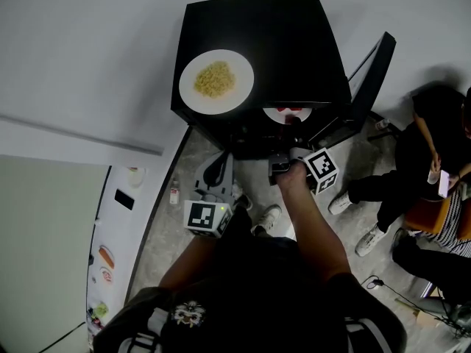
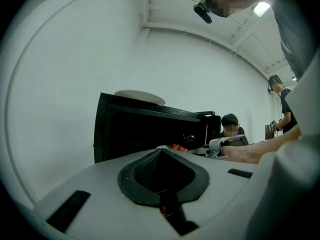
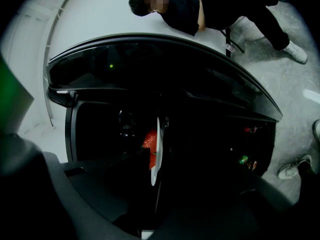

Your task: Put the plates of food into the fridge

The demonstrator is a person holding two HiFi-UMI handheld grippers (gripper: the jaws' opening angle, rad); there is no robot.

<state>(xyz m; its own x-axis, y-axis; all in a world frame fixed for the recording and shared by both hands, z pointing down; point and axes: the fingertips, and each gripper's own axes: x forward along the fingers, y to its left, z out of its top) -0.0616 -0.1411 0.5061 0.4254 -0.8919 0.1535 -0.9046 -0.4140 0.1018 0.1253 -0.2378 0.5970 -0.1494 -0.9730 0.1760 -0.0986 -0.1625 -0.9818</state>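
Observation:
A black mini fridge [image 1: 294, 43] stands with its door [image 1: 368, 79] swung open to the right. On its top rests a white plate of yellow noodles [image 1: 216, 80], which shows edge-on as the noodle plate [image 2: 140, 96] in the left gripper view. A white plate of strawberries [image 1: 283, 114] lies just inside the fridge opening. My right gripper [image 1: 283, 164] reaches to it. In the right gripper view the strawberry plate [image 3: 156, 154] shows edge-on between the jaws of the right gripper [image 3: 157, 194], which are open. My left gripper [image 1: 215, 169] hangs back in front of the fridge, shut and empty [image 2: 161, 154].
Two seated people [image 1: 434, 168] are on the floor at the right, close to the open door. Small items sit in the door shelf [image 3: 245, 159]. A counter [image 1: 110, 256] with small objects runs along the left. A cable [image 1: 390, 289] lies on the floor at lower right.

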